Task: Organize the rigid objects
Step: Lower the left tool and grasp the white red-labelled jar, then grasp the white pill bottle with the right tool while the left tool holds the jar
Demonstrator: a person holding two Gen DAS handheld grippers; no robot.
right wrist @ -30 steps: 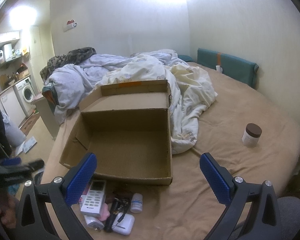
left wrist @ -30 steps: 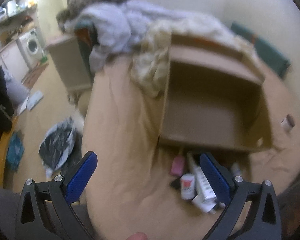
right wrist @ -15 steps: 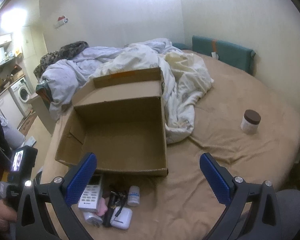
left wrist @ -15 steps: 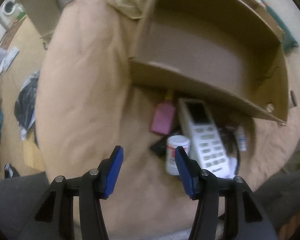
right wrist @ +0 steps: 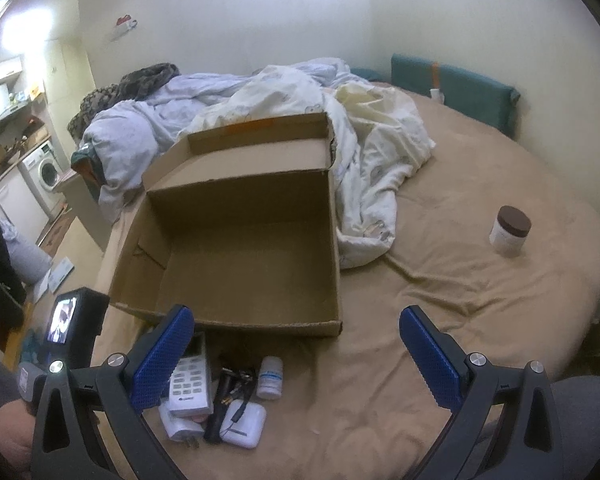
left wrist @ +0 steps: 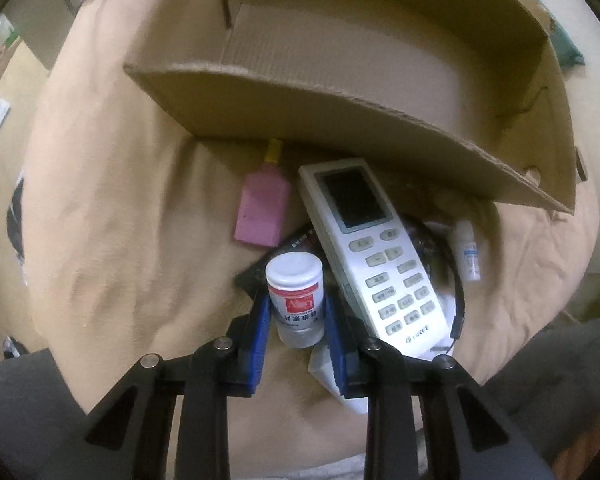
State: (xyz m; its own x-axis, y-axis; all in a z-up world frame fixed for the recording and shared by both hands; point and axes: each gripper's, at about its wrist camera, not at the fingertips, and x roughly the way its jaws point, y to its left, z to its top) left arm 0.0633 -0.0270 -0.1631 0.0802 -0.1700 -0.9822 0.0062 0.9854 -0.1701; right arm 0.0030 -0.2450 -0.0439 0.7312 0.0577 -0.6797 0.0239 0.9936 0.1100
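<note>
My left gripper [left wrist: 295, 312] is shut on a small white bottle with a red label [left wrist: 296, 296], which lies on the tan bed in front of an open cardboard box [left wrist: 340, 112]. Beside it lie a white remote [left wrist: 372, 256], a pink bottle [left wrist: 262, 208], a small white dropper bottle [left wrist: 468, 256] and black cables. My right gripper [right wrist: 296, 356] is open and empty above the bed, near the box [right wrist: 236, 252]. Below it lie the remote [right wrist: 192, 380], a small white bottle [right wrist: 270, 372] and a white case [right wrist: 244, 424].
A brown-lidded jar [right wrist: 510, 232] stands on the bed at the right. Crumpled bedding [right wrist: 300, 112] lies behind the box. A teal cushion [right wrist: 452, 88] sits by the wall. A washing machine [right wrist: 44, 168] and floor clutter are off to the left.
My left gripper has dropped toward the pile in front of the box and closed on the red-label bottle. My right gripper has stayed open and shifted only slightly.
</note>
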